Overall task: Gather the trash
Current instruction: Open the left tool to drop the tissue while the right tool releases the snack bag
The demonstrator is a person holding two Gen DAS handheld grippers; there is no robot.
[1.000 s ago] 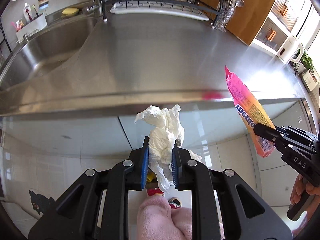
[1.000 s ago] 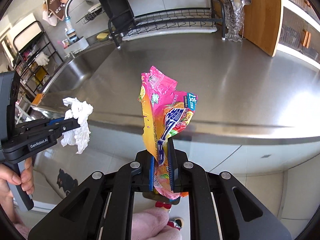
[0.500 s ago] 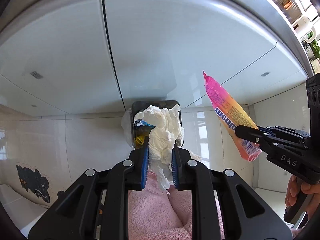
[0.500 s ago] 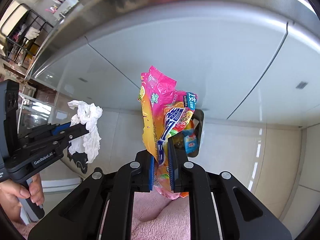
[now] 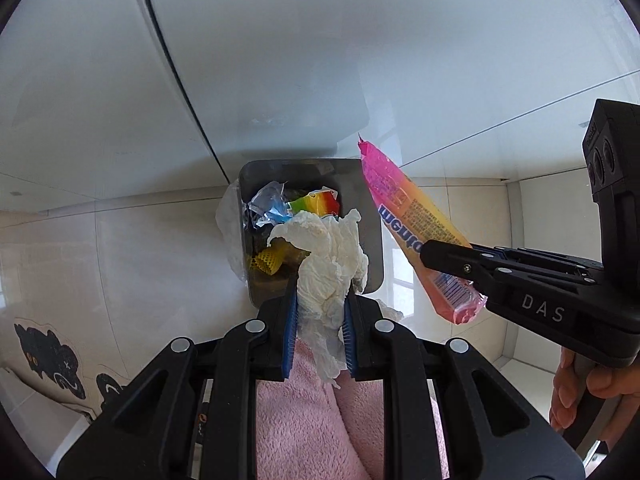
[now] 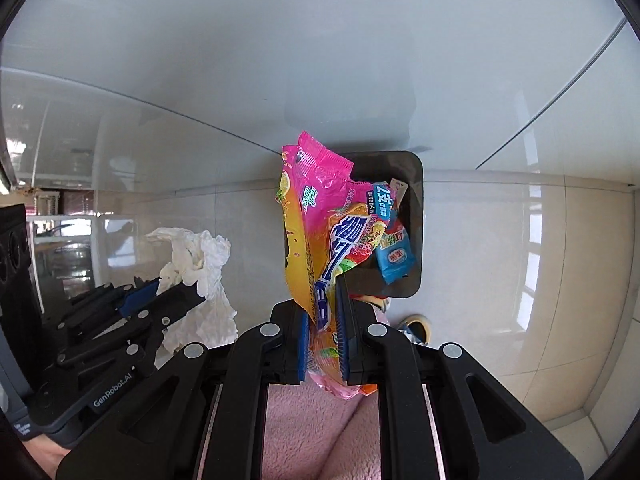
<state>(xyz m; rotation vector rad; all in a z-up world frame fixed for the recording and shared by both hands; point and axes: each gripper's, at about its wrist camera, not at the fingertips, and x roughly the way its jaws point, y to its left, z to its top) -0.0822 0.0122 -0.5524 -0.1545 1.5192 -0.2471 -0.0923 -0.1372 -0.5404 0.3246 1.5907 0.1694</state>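
We hold a crumpled tissue (image 5: 332, 264) tight in our left gripper (image 5: 318, 316) and a pink candy wrapper (image 6: 320, 240) tight in our right gripper (image 6: 323, 320), both just above the open bin (image 5: 370, 208) on the floor by the cupboard. To do this well, we should put each one over the middle of the bin, not its edge, then let go. The grippers say "GenRobot.AI" and "DAS".

bright daylight | window glare on glossy floor tiles (image 6: 532, 280) | sharp focus | strong fisheye bending, black vignette at corners
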